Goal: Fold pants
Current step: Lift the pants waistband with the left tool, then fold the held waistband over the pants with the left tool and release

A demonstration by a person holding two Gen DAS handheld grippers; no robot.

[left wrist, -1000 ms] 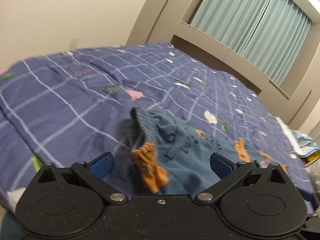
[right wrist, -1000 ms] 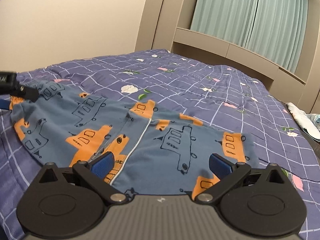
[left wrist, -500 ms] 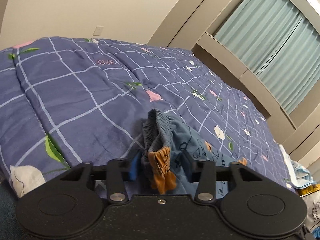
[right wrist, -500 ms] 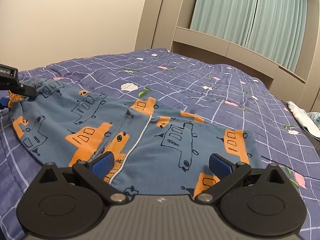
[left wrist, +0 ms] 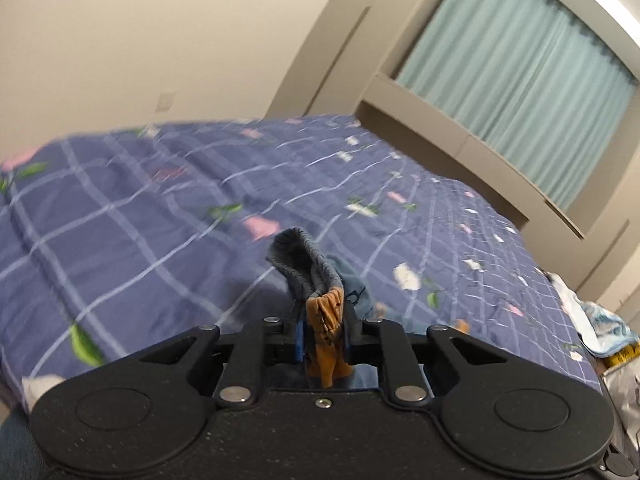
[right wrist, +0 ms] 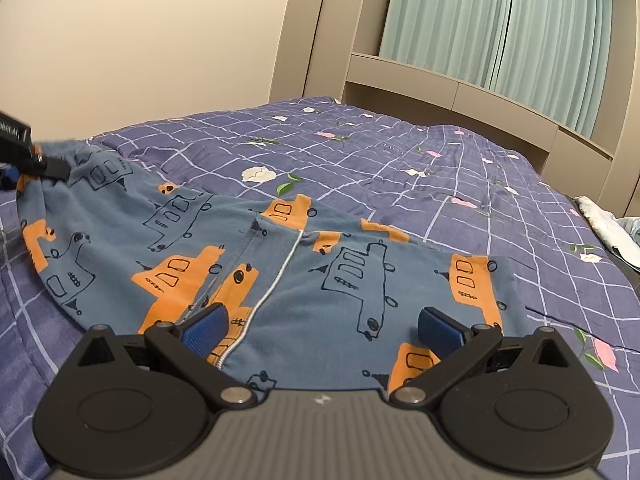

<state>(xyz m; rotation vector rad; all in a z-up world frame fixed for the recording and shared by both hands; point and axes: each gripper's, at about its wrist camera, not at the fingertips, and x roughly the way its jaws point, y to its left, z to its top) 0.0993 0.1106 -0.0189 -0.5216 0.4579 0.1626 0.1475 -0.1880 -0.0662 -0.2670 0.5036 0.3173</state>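
Pants (left wrist: pixel 322 300) in left hand-held gripper (left wrist: pixel 323 336)

Little can be read. At the left edge of the right wrist view, a black part of the left tongs (right wrist: pixel 16 148) carries a strip of white letters, cut off by the frame and too small to make out for sure. On the blue quilt (left wrist: pixel 168 172), a short pink word is smeared by blur in the left wrist view and stays illegible.

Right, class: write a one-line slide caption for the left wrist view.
Left gripper shut on the pants waistband, lifted above the blue checked bedspread.
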